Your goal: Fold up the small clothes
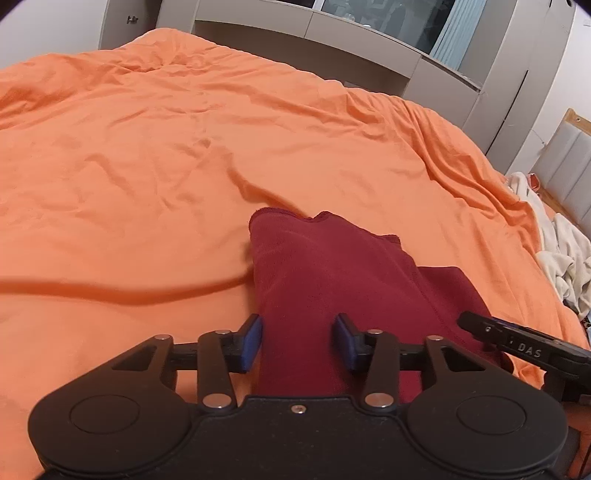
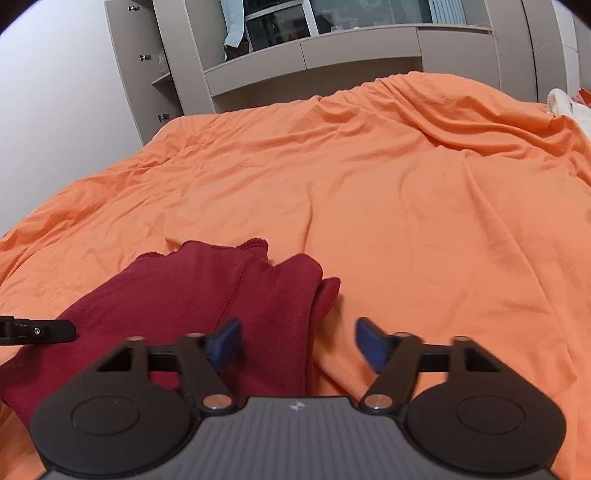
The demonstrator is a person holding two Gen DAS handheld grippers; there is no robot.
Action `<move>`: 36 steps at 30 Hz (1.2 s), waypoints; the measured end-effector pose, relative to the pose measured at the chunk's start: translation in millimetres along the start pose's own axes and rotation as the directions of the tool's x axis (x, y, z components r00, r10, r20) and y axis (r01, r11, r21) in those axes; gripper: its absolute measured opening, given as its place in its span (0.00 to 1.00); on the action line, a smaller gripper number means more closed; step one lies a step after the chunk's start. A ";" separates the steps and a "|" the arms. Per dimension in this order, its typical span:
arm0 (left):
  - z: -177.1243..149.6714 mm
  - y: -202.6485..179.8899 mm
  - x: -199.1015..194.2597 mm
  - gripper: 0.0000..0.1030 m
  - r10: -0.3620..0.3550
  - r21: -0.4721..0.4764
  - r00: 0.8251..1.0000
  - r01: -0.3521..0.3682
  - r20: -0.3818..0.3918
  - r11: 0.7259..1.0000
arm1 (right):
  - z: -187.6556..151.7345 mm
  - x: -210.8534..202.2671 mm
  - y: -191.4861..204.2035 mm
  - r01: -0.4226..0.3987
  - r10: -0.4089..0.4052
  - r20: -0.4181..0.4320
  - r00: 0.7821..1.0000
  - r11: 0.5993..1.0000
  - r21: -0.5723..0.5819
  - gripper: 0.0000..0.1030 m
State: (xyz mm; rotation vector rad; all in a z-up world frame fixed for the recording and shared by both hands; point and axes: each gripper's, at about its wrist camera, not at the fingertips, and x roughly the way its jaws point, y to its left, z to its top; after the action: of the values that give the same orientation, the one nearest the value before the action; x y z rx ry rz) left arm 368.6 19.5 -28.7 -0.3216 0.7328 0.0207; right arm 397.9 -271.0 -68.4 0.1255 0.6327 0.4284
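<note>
left wrist: low over the bed [image 1: 147,147], facing the far cabinets [image 1: 369,33]
right wrist: same, close
shared: red garment [image 1: 332,277], orange bed

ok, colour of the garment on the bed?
Dark red garment, plain, no pattern, lying on the orange sheet. Clearest in the right wrist view.

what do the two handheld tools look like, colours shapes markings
Both are black, with two round discs at the base and angled link arms joined by silver pins. The left tool has blue pads and a smooth black body. The right tool has a ribbed grey body with a small emblem; white "DAS" lettering shows on its side.
</note>
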 end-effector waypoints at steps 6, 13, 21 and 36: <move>-0.6 1.2 -8.1 0.80 0.041 0.007 0.999 -0.041 0.010 0.999 | 0.4 -17.6 6.9 0.015 -0.014 0.048 0.999 1.000 -0.015 1.00; -3.3 11.3 -29.8 0.94 0.047 -0.015 0.997 -0.046 0.056 0.999 | -0.7 -47.1 22.8 0.040 -0.035 0.128 0.991 0.999 -0.036 1.00; -7.9 10.5 -69.0 0.99 0.059 0.023 0.983 -0.064 0.176 0.998 | -1.0 -89.8 58.6 0.049 -0.018 0.256 0.967 0.992 -0.117 1.00; -54.8 -7.2 -150.1 0.99 0.018 0.140 0.926 -0.076 0.377 0.987 | -48.7 -172.3 107.4 0.100 -0.007 0.422 0.906 0.975 -0.198 1.00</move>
State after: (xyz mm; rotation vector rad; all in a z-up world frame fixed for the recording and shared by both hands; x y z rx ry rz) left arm 221.8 10.5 34.2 -0.1462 0.3576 0.0698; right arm 206.9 -247.6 12.6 -0.0087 0.1608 0.3976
